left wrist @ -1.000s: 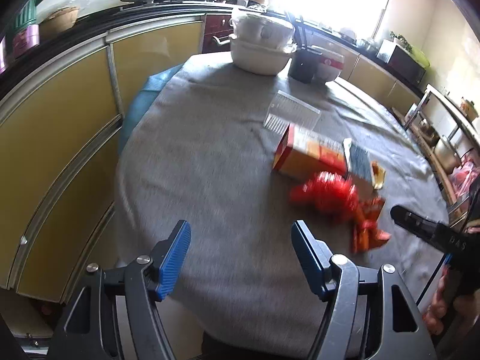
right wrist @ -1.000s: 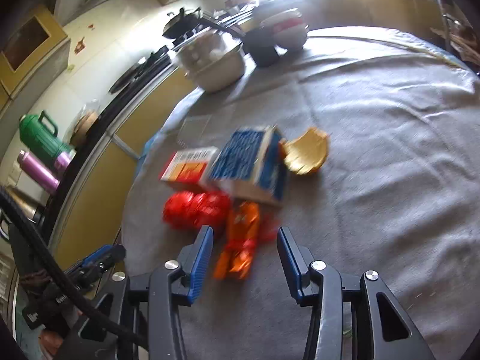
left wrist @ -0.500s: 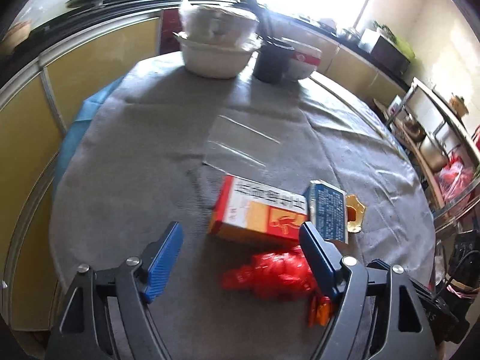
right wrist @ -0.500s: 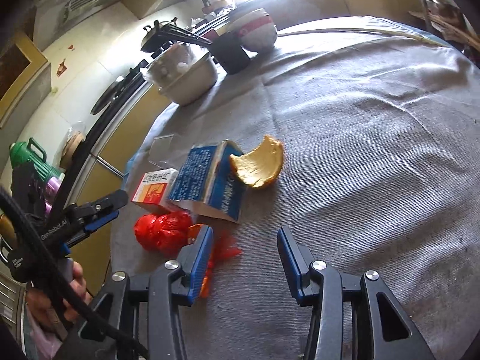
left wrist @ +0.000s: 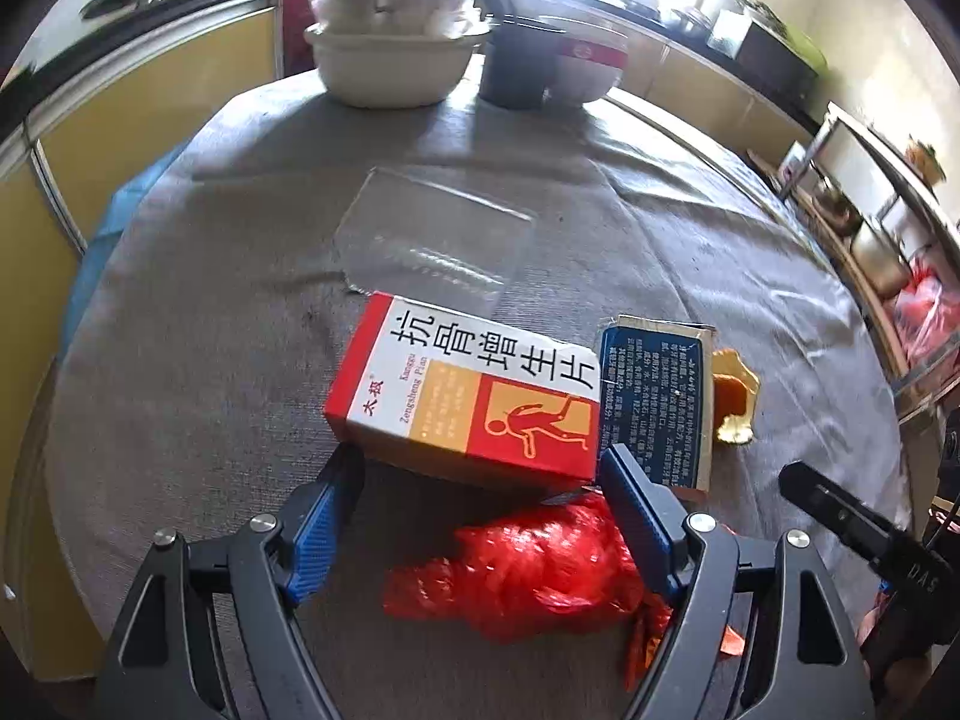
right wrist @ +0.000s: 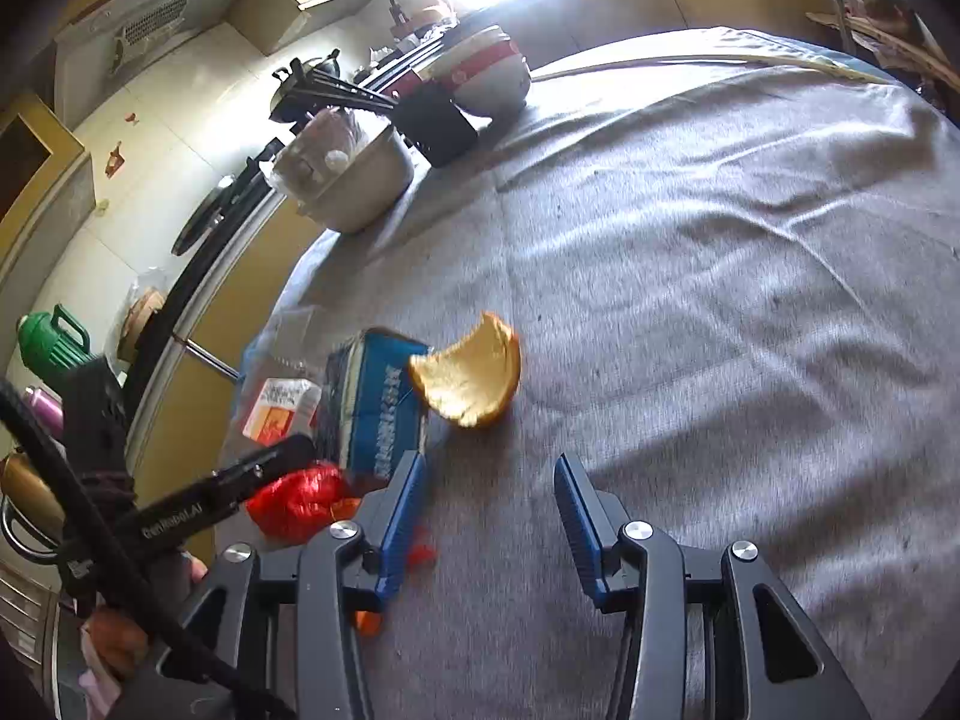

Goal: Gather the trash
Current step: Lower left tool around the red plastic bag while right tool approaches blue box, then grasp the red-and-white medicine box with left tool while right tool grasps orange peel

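Observation:
Trash lies on the grey tablecloth (left wrist: 198,372). A red and white medicine box (left wrist: 468,402), a blue carton (left wrist: 657,402), a crumpled red plastic bag (left wrist: 534,570), an orange peel (left wrist: 732,390) and a clear plastic tray (left wrist: 438,240) show in the left wrist view. My left gripper (left wrist: 480,516) is open, above the red bag, its tips at the medicine box's near edge. My right gripper (right wrist: 489,516) is open and empty over bare cloth, with the peel (right wrist: 474,372) ahead, the carton (right wrist: 372,414) and red bag (right wrist: 297,501) to its left.
At the table's far edge stand a white pot (left wrist: 390,54), a black cup (left wrist: 516,75) and a red and white bowl (left wrist: 585,63). Yellow cabinets (left wrist: 150,90) run along the left. A metal shelf (left wrist: 882,210) stands to the right.
My left gripper has moved forward and down over the trash pile; the red bag now lies between its fingers. My right gripper has moved right, away from the orange wrapper, toward bare cloth.

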